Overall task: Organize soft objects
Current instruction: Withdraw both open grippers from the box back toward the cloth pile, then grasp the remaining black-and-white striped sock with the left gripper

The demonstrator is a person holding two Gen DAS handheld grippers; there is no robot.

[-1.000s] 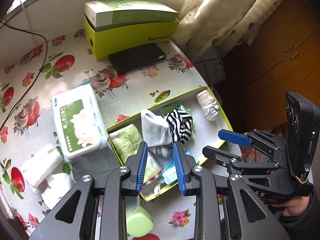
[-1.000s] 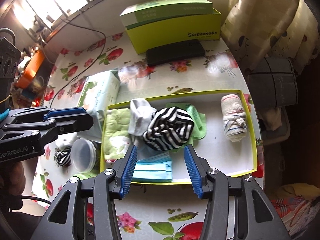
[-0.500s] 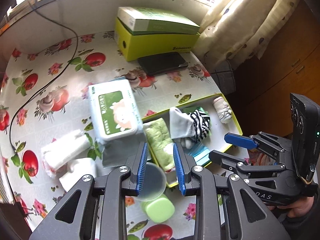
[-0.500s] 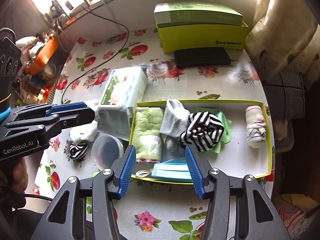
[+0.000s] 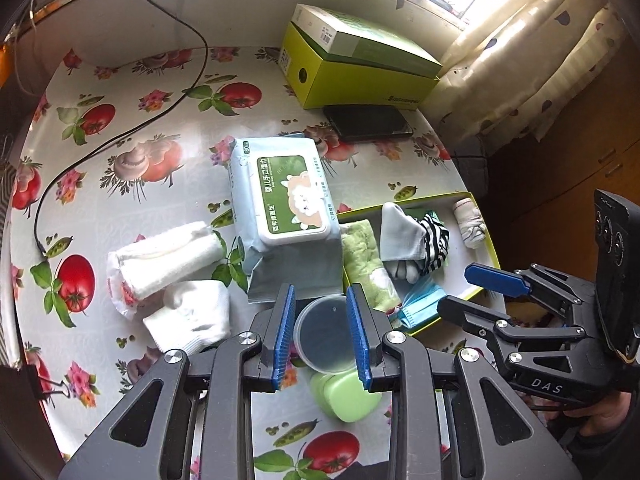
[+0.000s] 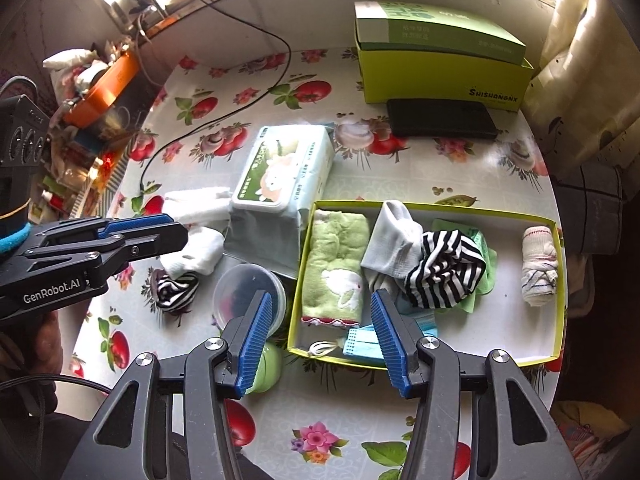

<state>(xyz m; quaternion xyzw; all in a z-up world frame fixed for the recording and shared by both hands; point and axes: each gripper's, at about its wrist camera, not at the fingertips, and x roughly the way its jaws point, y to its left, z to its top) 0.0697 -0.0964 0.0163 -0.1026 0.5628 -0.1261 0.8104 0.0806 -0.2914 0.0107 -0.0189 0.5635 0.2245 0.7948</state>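
A yellow-rimmed shallow box [image 6: 558, 280] holds a green towel [image 6: 338, 264], a grey sock [image 6: 394, 236], a striped sock [image 6: 444, 270], a rolled white cloth [image 6: 538, 270] and a blue face mask [image 6: 362, 342]. Outside it on the table lie a white rolled towel [image 5: 164, 256], a white sock [image 5: 192, 316] and a small striped sock [image 6: 176, 288]. My left gripper [image 5: 322, 338] is open and empty, above a clear round container [image 5: 324, 334]. My right gripper [image 6: 320, 338] is open and empty, above the box's near left corner.
A wet-wipes pack [image 5: 286, 204] lies against the box's left side. A green soap-like lid [image 5: 346, 396] sits by the container. A black phone [image 6: 442, 120] and stacked green boxes [image 6: 440, 60] stand at the back. A black cable [image 5: 120, 132] crosses the table. A curtain [image 5: 532, 60] hangs at the right.
Both grippers have pulled back and to the left, away from the box. The left one now looks at the loose white cloths and the container. Both stay open and empty.
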